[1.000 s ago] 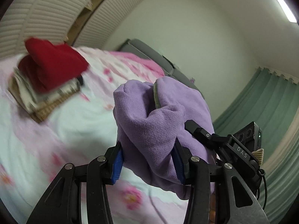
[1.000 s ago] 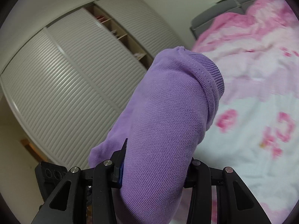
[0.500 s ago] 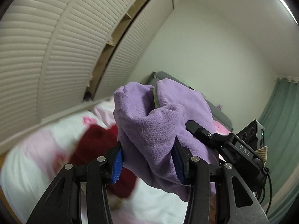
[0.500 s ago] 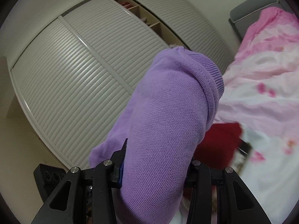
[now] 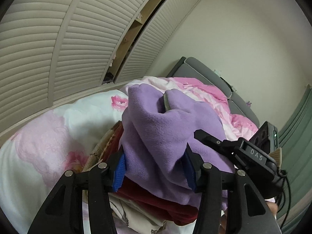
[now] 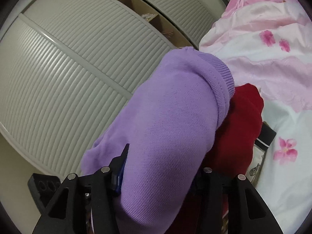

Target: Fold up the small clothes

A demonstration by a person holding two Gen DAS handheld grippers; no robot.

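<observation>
A folded purple garment (image 5: 165, 128) (image 6: 165, 126) is held from both sides. My left gripper (image 5: 154, 167) has its blue pads against the cloth and its jaws are opening. My right gripper (image 6: 158, 175) also has the garment between its pads, jaws opening; its right pad is hidden by fabric. The purple garment sits low on a red garment (image 5: 161, 204) (image 6: 239, 120) that tops a stack of folded clothes (image 5: 136, 216) on a woven tray (image 5: 105, 142). The right gripper's body (image 5: 253, 156) shows in the left wrist view.
The stack lies on a bed with a white and pink floral sheet (image 5: 48, 136) (image 6: 282, 175). A rumpled pink quilt (image 5: 204, 93) and a grey headboard (image 5: 204, 72) lie beyond. Louvred wardrobe doors (image 5: 58, 48) (image 6: 78, 68) run along the bed's side.
Both grippers swung with the purple garment across the bed and down onto the red-topped stack. The pads now stand a little wider apart on the cloth.
</observation>
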